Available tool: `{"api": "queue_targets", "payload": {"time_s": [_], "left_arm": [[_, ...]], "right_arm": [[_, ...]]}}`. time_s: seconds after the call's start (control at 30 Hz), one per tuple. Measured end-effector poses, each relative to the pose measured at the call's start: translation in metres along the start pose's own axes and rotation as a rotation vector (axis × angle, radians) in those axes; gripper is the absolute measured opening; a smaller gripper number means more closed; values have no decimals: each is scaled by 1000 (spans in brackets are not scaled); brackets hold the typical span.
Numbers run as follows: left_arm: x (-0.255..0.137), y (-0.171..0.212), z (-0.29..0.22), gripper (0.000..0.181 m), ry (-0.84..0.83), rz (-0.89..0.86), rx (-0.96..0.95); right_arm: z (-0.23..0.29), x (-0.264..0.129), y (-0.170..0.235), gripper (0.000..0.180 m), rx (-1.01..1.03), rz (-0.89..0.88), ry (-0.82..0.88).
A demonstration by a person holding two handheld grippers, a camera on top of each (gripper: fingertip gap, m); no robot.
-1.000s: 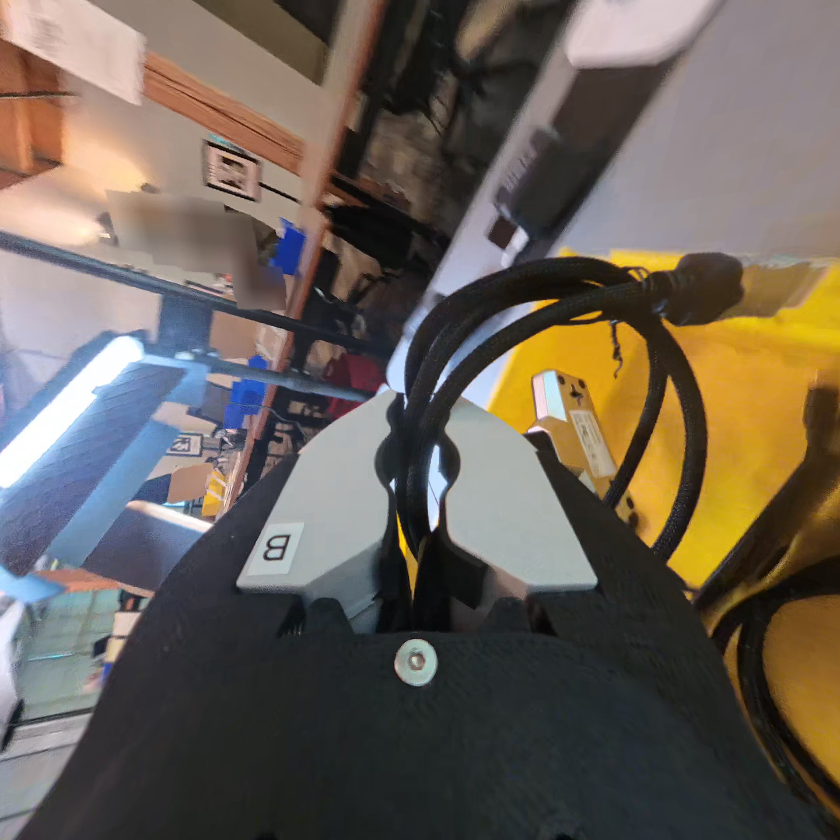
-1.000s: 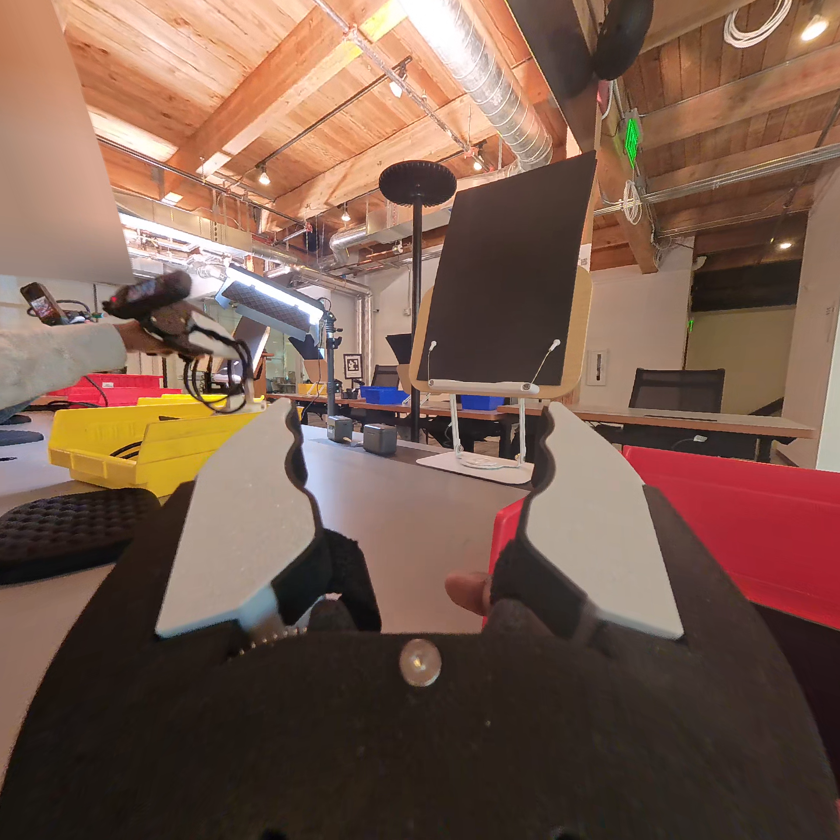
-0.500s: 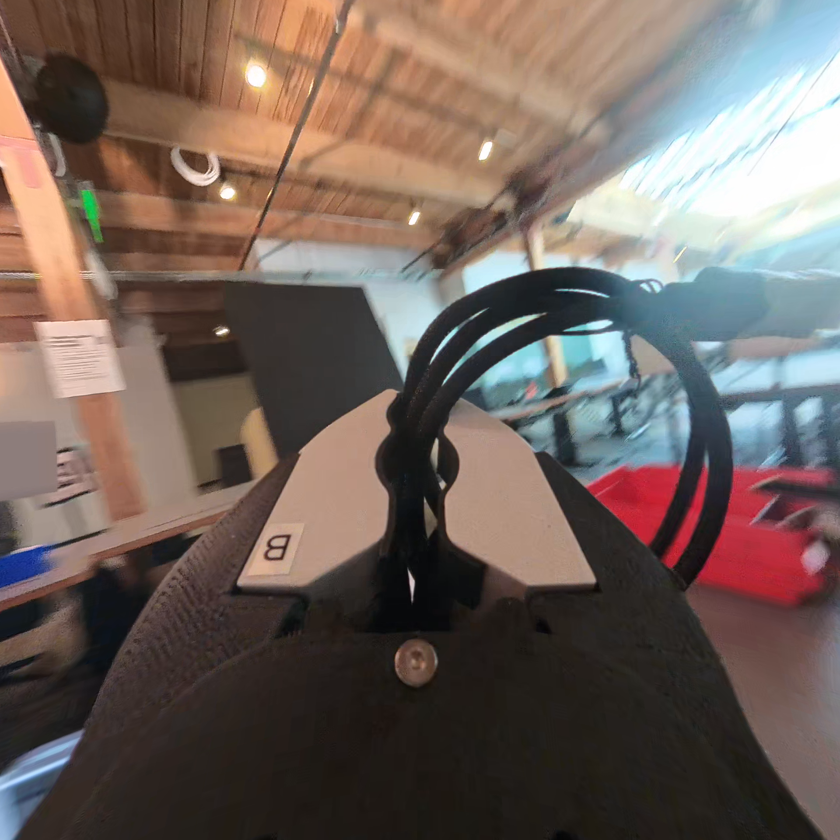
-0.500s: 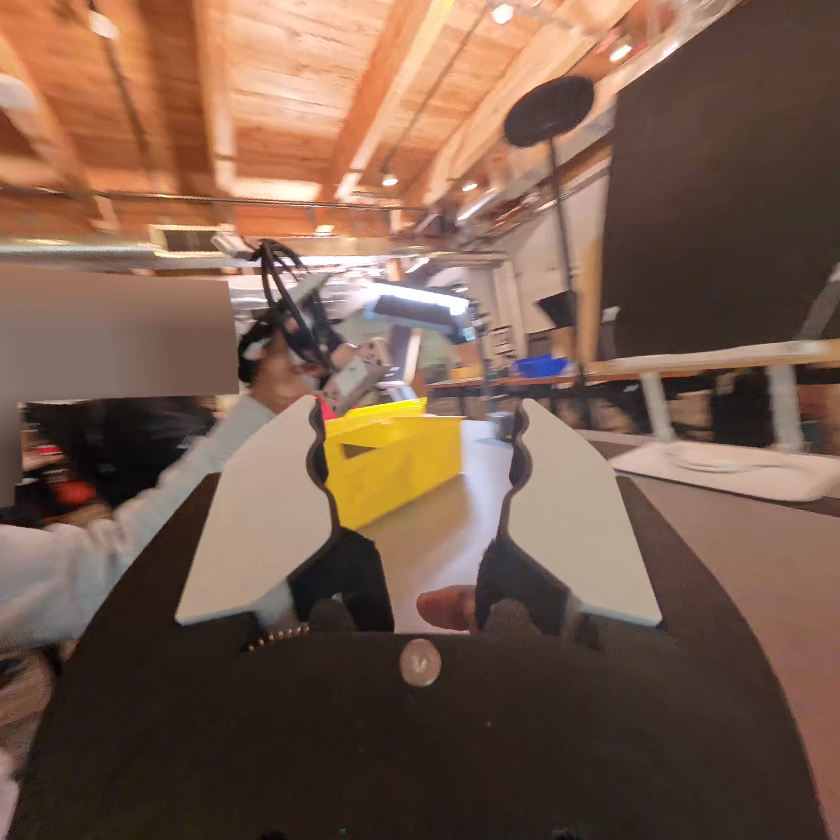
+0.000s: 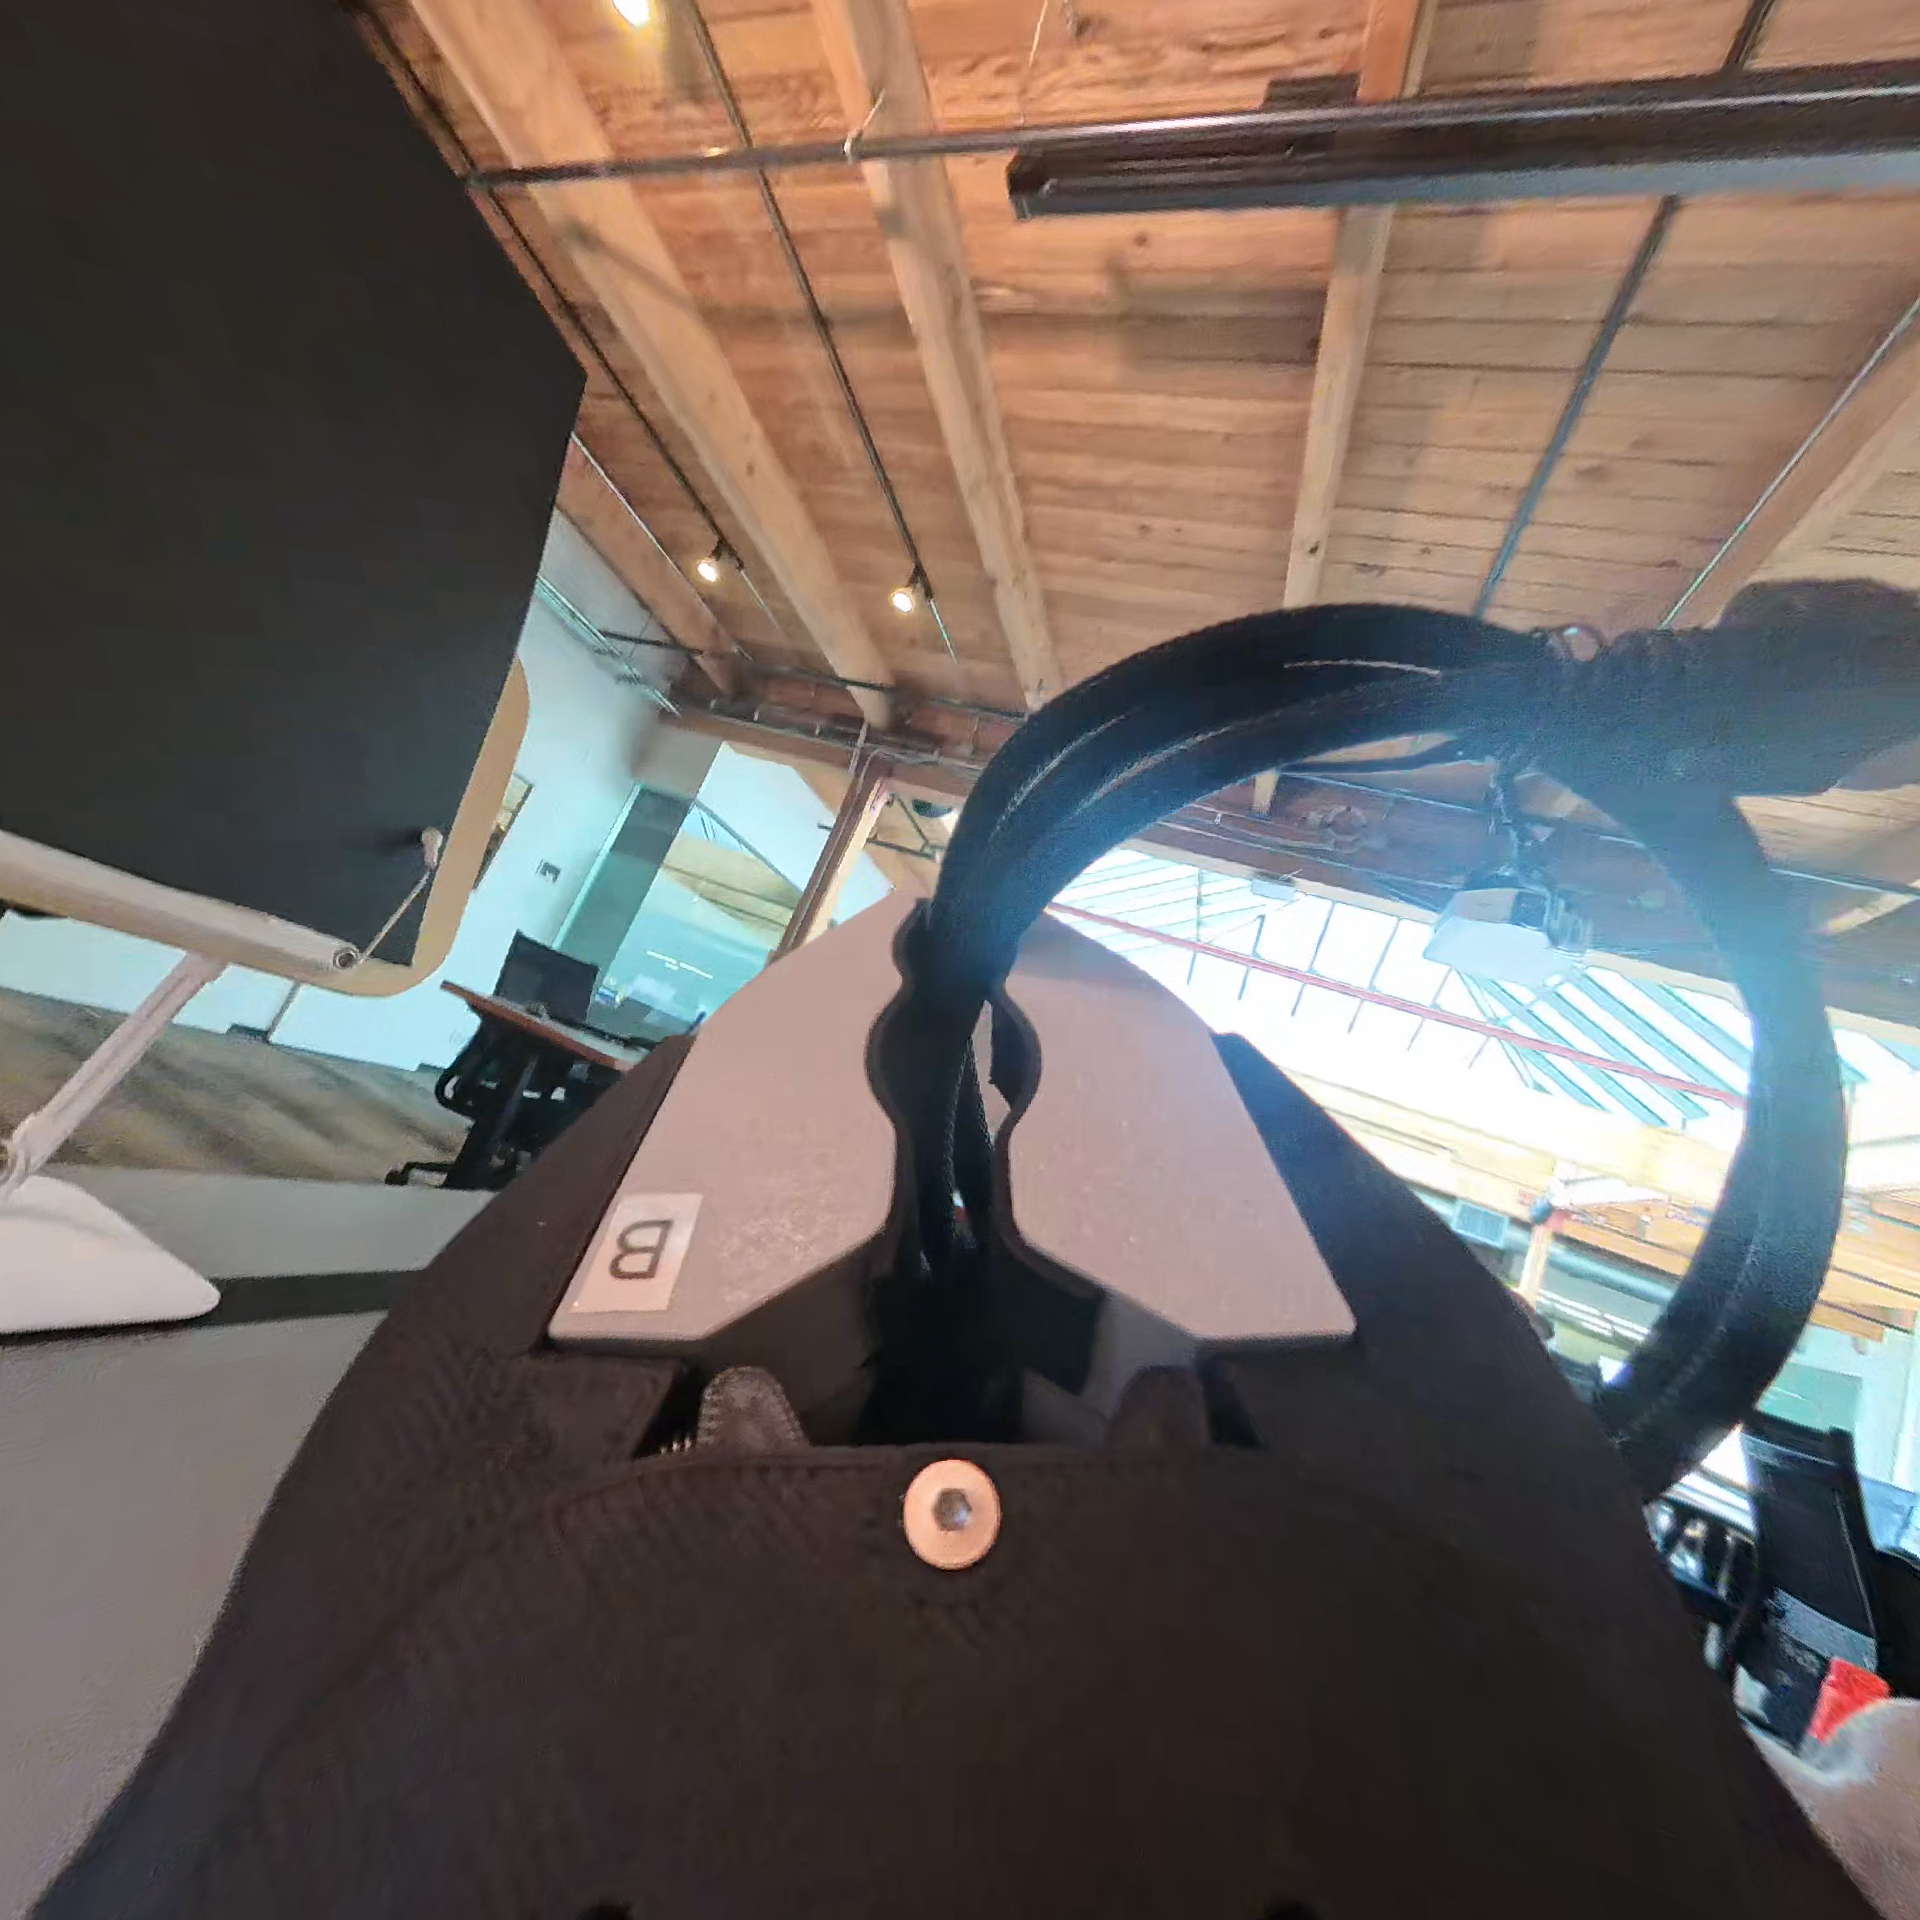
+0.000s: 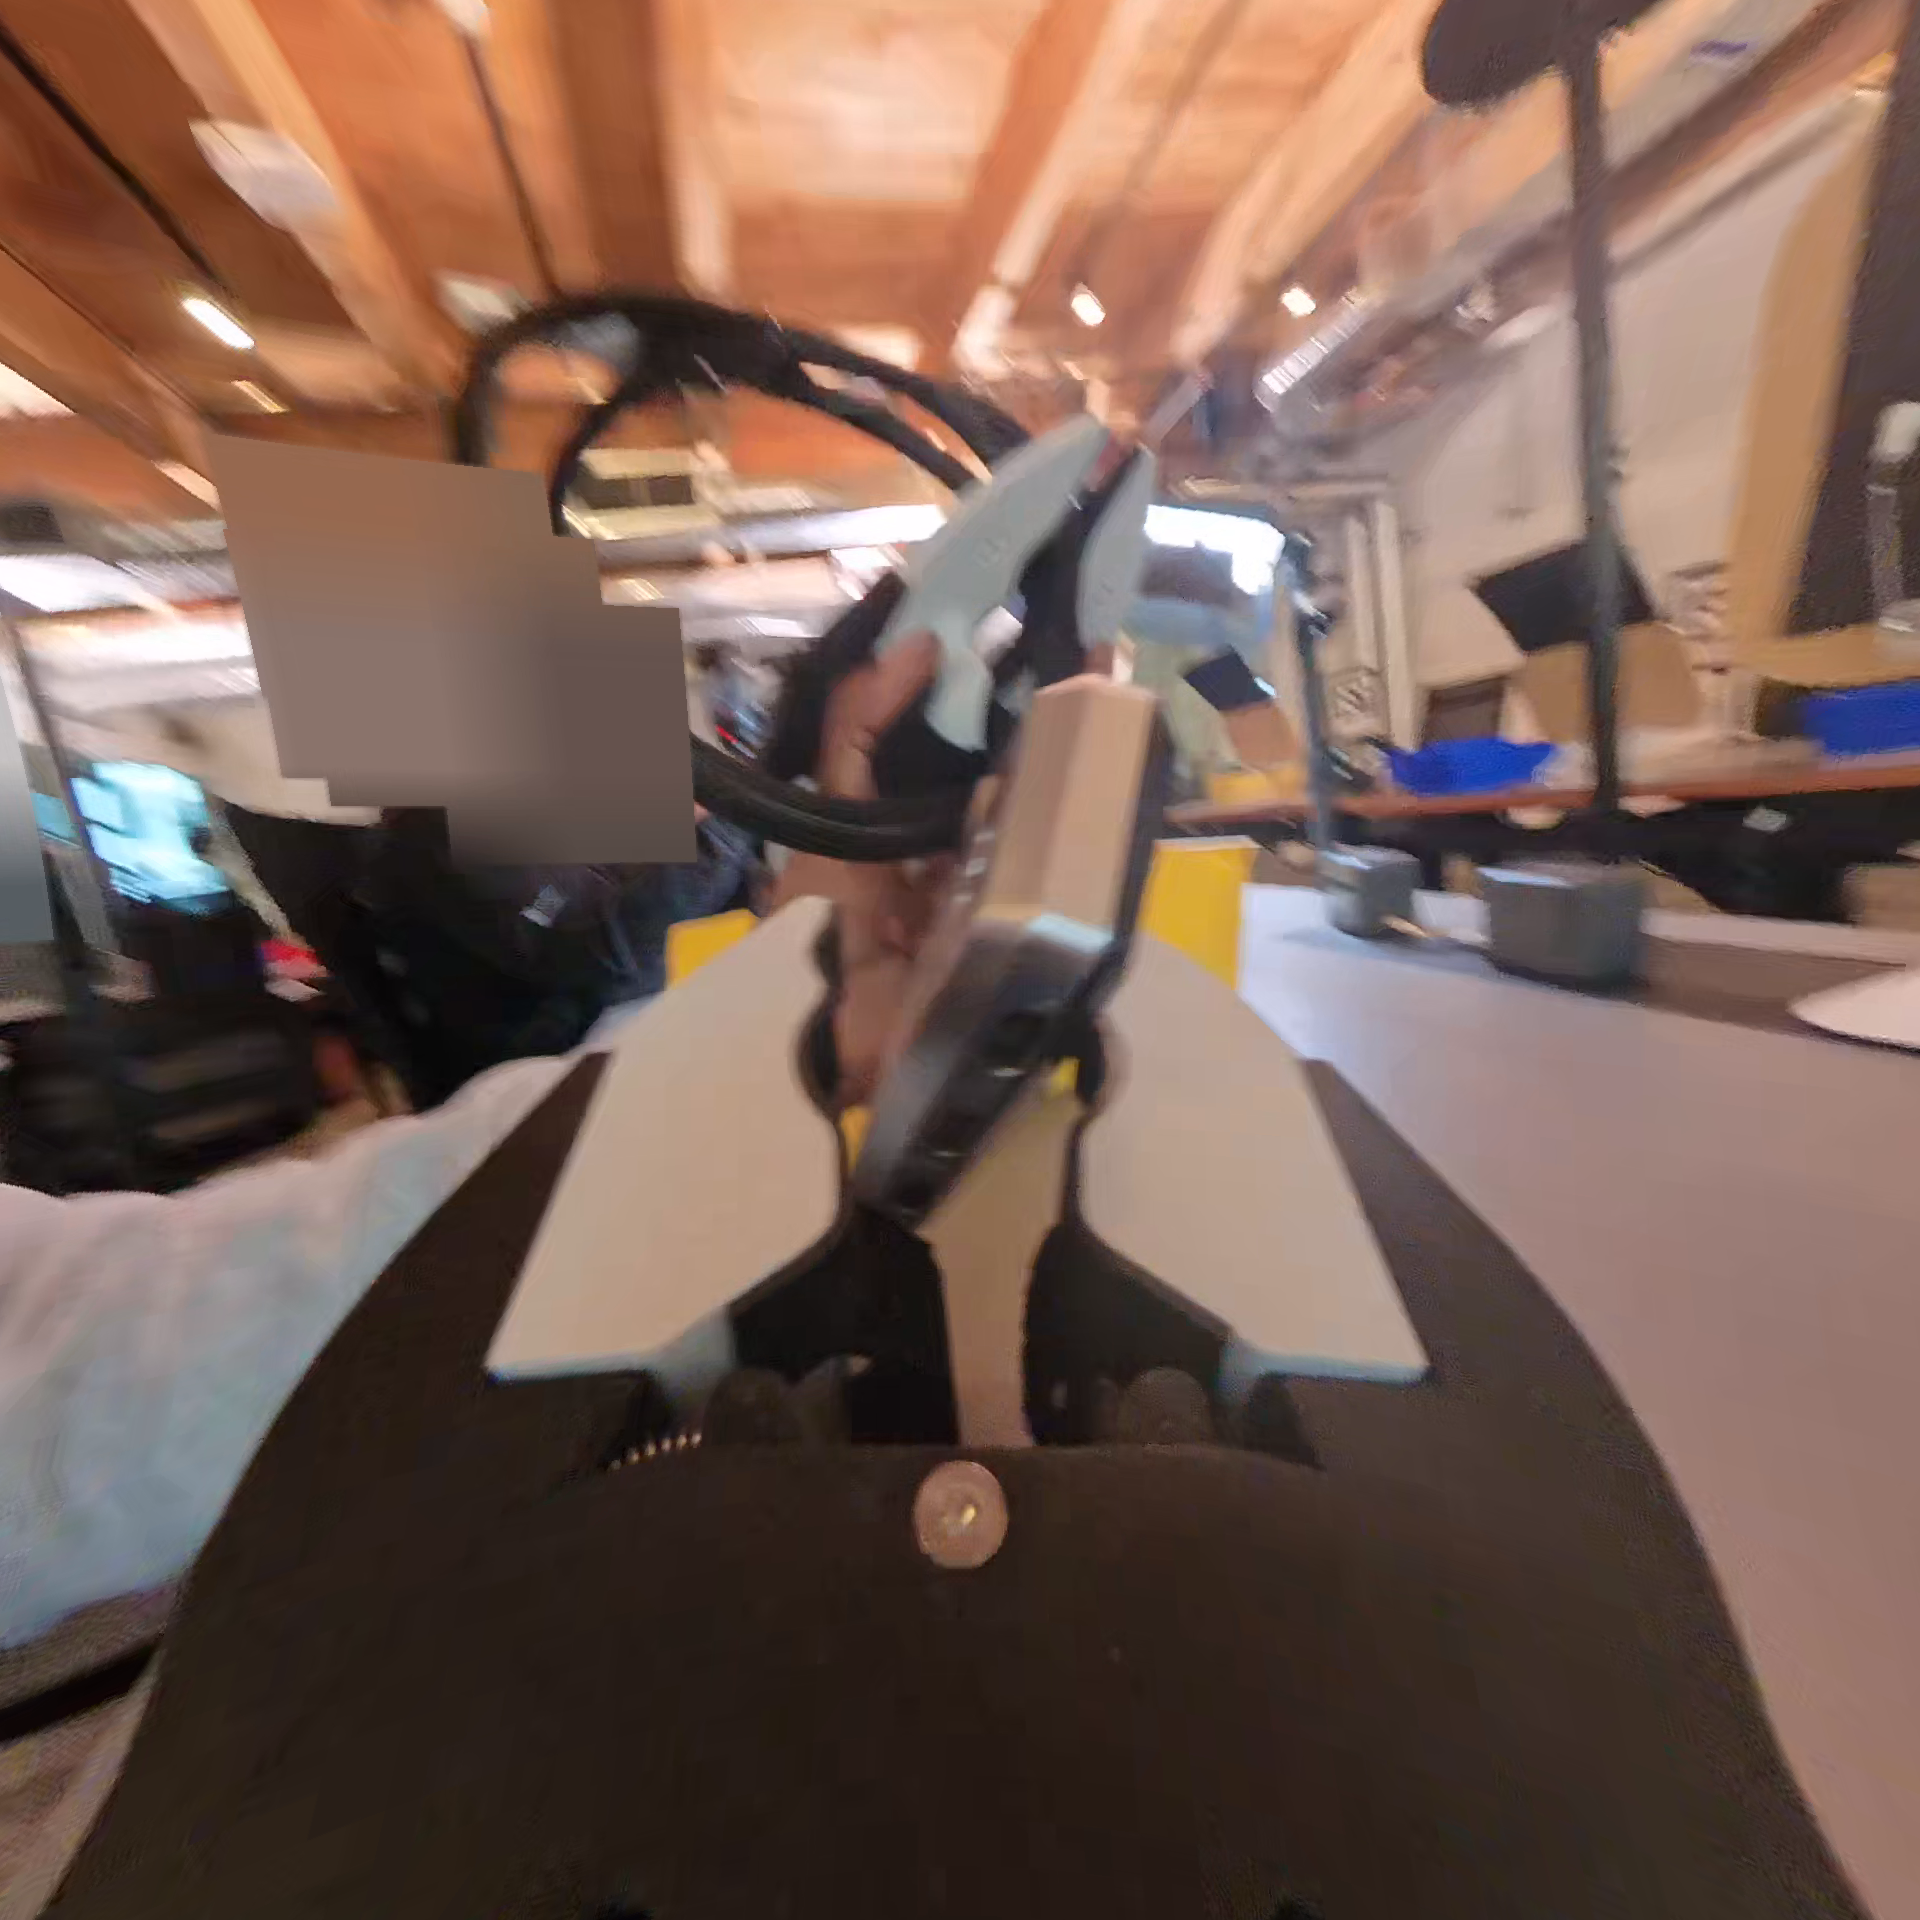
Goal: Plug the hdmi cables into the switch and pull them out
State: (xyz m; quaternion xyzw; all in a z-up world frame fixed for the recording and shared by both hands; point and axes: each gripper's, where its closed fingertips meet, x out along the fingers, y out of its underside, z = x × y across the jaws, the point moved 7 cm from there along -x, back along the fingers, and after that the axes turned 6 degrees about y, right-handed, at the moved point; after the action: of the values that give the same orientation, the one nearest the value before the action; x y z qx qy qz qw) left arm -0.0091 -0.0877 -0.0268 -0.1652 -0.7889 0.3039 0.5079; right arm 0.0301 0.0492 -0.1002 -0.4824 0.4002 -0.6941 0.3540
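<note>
My left gripper (image 5: 961, 935) is shut on a coiled black braided HDMI cable (image 5: 1351, 665) and points up toward the wooden ceiling. The loop arches up and to the right, and its dark plug end (image 5: 1787, 675) sits at the upper right. In the blurred right wrist view, the left gripper (image 6: 1081, 478) shows ahead and higher, held in a hand, with the cable (image 6: 727, 343) looping above it. My right gripper (image 6: 977, 925) is open with a narrow gap and holds nothing. The lower body of the left gripper shows through that gap. The switch is not in view.
A black panel (image 5: 208, 416) on a white stand (image 5: 62, 1268) rises at the left of the grey table (image 5: 156, 1455). A yellow bin (image 6: 1195, 904), two grey blocks (image 6: 1558, 925) and a blue bin (image 6: 1475, 758) stand behind. A white sleeve (image 6: 208, 1351) crosses the left.
My left gripper has lifted the cable out over the yellow bin and swung up toward the ceiling. My right gripper has turned left toward it, and its fingers have come closer together.
</note>
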Motion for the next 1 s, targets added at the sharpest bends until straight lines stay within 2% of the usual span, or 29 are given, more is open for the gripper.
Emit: {"api": "queue_targets", "payload": {"time_s": [0.03,0.17,0.23,0.33,0.43,0.5,0.6,0.67,0.8,0.9,1.0], "left_arm": [[0,3,0,7,5,13,-10],[-1,7,0,10,-31,69,6],[-2,11,11,22,-122,148,-6],[-9,25,36,52,-292,330,-54],[-25,44,59,62,-477,659,-71],[-33,43,70,65,-588,724,-15],[-39,20,71,69,-699,564,94],[-38,-1,64,71,-694,398,192],[-33,-24,44,76,-554,110,290],[-29,-25,38,79,-461,77,289],[-25,-23,32,79,-358,32,270]], "right_arm": [[-4,-2,2,29,-34,37,43],[-17,-10,-9,23,-86,52,136],[-26,-16,-19,23,-183,58,222],[-40,-26,-34,22,-534,143,374],[-47,-38,-55,22,-948,142,557],[-51,-46,-67,22,-1053,135,646],[-57,-55,-79,22,-1274,168,791],[-59,-57,-80,22,-1394,220,831],[-59,-44,-49,22,-1552,407,725],[-59,-35,-25,23,-1667,575,661],[-55,-32,-9,23,-1702,650,578]]}}
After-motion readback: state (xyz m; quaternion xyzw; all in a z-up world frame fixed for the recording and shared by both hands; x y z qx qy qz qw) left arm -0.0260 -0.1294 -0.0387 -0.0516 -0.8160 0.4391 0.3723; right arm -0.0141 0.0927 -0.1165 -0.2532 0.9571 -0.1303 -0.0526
